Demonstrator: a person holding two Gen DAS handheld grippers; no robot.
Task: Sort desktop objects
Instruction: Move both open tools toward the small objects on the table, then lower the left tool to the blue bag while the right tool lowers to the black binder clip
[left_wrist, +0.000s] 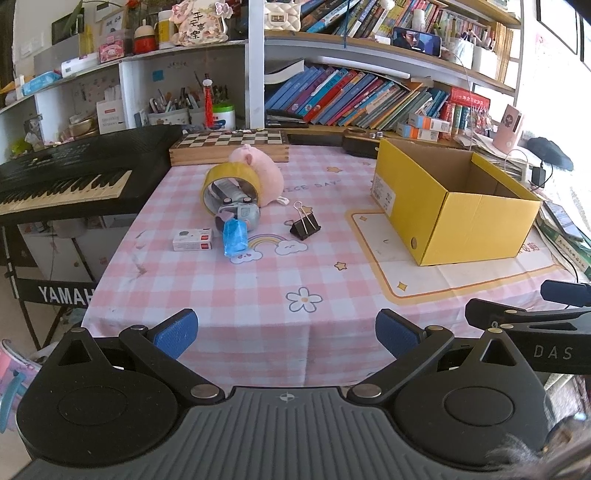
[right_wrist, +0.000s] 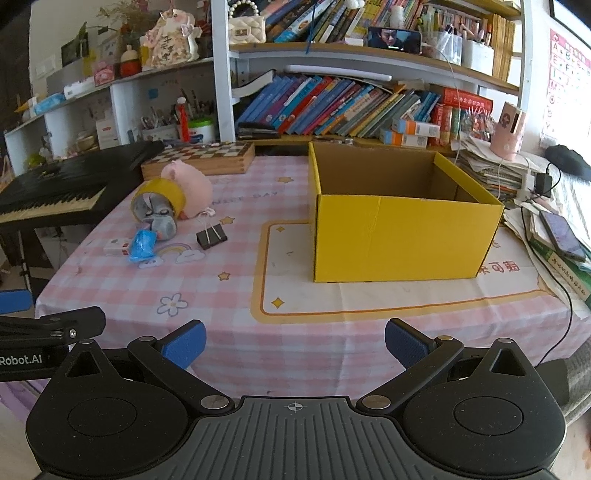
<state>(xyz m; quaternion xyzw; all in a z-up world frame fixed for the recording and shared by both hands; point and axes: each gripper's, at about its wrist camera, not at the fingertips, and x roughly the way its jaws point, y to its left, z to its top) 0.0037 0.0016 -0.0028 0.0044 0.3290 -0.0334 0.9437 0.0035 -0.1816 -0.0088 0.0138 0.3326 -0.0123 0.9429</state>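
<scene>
Nearest, both grippers sit low at the table's near edge, side by side. Left gripper (left_wrist: 286, 334) has its tongs spread wide, holding nothing; right gripper (right_wrist: 295, 343) likewise wide and empty. Likely a ready pose before the first reach, since neither is over any item.

Beyond them, bare checked tablecloth (left_wrist: 240, 295), then the clutter on the left half. A small white-red box (left_wrist: 192, 239) lies flat and closest, with a blue wrapped packet (left_wrist: 234, 236) just beside it. A black binder clip (left_wrist: 304, 224) stands apart to the right with its wire handles up, an easy thing to pinch. Behind the packet a grey toy car (left_wrist: 238, 214) leans against a yellow tape roll (left_wrist: 229, 188), which stands on edge and rests on a pink plush (left_wrist: 258, 173). The three are touching, so lifting one may shift the others.

On the right half, an open yellow carton (right_wrist: 402, 236) sits on a cream mat, directly ahead of the right gripper; its inside looks empty as far as visible. Presumably the drop spot, placed well apart from the pile.

Farthest: a chessboard box (left_wrist: 229, 147) at the table's back edge, a keyboard (left_wrist: 74, 173) off to the left, bookshelves behind.

Nothing sorted yet, by my read.
</scene>
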